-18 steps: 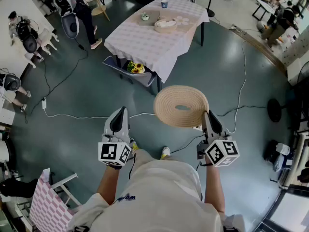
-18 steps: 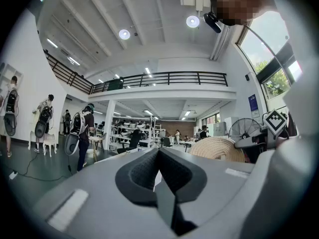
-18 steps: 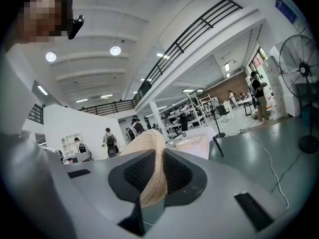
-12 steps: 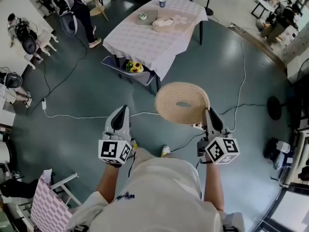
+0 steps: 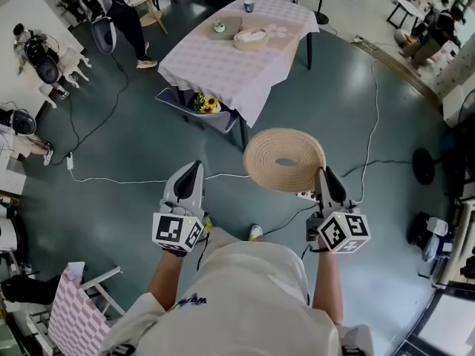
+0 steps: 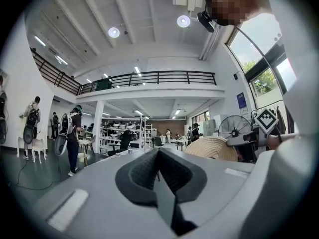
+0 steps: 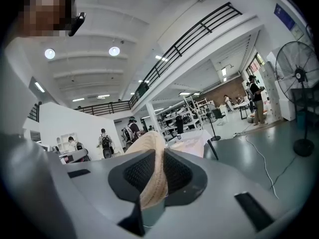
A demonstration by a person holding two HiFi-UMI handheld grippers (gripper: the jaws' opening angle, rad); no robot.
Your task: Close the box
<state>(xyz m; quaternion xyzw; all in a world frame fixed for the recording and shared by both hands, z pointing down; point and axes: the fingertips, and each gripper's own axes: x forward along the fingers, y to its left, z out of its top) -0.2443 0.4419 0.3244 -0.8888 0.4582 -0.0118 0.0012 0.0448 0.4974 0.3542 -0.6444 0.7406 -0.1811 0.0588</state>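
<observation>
My right gripper is shut on the rim of a round woven straw lid, which it holds up flat over the grey floor. In the right gripper view the lid's edge stands pinched between the two dark pads of the right gripper. My left gripper hangs beside it at the same height, shut with nothing in it; the left gripper also sees the lid off to its right. A woven box sits far ahead on a cloth-covered table.
A crate with sunflowers lies under the table's near side. Cables run across the floor. A floor fan stands at the right, a pink-checked chair at the lower left. People stand at the upper left.
The lid and the right gripper have drifted slightly right and down in the view. The left gripper holds almost the same place.
</observation>
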